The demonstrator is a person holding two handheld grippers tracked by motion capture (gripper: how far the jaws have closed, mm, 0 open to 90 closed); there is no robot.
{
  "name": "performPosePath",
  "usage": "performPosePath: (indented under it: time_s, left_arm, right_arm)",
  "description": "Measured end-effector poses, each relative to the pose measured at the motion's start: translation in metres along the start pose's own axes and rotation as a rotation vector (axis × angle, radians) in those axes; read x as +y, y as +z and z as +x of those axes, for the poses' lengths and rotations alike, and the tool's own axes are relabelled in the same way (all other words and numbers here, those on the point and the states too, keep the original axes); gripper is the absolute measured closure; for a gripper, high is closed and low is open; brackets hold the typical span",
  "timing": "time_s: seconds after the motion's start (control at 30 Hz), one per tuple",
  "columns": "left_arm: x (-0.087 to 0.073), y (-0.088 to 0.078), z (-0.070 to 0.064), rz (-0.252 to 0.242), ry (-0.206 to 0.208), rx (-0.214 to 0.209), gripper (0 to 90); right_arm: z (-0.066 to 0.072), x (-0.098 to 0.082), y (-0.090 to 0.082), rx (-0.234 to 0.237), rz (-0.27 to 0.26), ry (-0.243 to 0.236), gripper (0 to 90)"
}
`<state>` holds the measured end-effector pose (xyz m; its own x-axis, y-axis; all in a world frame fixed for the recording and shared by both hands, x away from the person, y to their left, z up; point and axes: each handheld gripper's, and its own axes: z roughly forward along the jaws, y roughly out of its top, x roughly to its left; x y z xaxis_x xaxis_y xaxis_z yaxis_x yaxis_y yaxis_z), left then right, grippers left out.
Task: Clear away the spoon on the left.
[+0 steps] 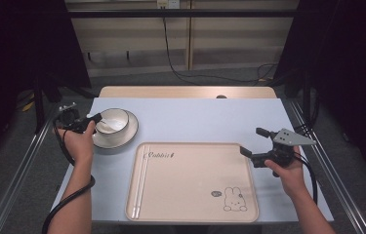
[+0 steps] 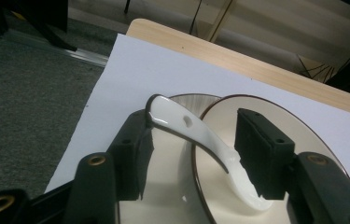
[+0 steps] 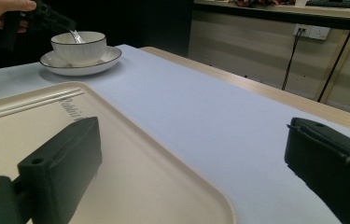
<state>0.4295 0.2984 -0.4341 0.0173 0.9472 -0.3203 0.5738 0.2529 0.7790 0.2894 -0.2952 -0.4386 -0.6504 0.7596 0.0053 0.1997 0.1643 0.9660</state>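
A pale blue counter point(image 1: 195, 122) carries a beige tray point(image 1: 195, 195) at lower centre and, at upper left, a bowl point(image 1: 113, 119) on a saucer point(image 1: 122, 139). The left claw point(image 2: 196, 140) stands partly open around a white spoon point(image 2: 200, 140) resting in the bowl, one pad touching its handle end. The right claw point(image 3: 191, 158) gapes wide over the tray's corner, holding nothing.

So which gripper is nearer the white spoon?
Left. The left gripper straddles the white spoon over the bowl; the right gripper is across the tray.
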Motion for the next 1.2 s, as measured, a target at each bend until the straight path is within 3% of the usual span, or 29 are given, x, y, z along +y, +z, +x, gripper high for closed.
performPosePath:
  time_s: [0.13,0.3,0.77,0.97,1.13,1.2]
  left_arm:
    - [0.000,0.006,0.000,-0.013,-0.016,0.007,38.4]
    - [-0.001,0.013,0.002,-0.005,-0.028,0.000,37.3]
    - [0.009,0.008,0.004,-0.028,-0.011,-0.004,72.8]
    - [0.014,0.000,-0.001,-0.064,-0.008,-0.030,80.6]
    - [0.016,-0.006,-0.007,-0.087,-0.014,-0.081,85.2]
    - [0.017,-0.008,-0.010,-0.090,0.019,-0.076,85.6]
  right_arm:
    - [0.000,0.000,-0.001,-0.003,0.001,0.000,3.0]
    - [0.000,0.000,-0.003,0.007,0.006,-0.005,3.0]
    - [0.001,-0.001,-0.004,0.002,0.008,-0.007,3.1]
    - [0.001,-0.001,-0.005,-0.001,0.011,-0.004,3.0]
    - [0.002,-0.001,-0.005,-0.005,0.009,-0.014,3.0]
    - [0.002,-0.001,-0.004,0.000,0.006,-0.014,3.1]
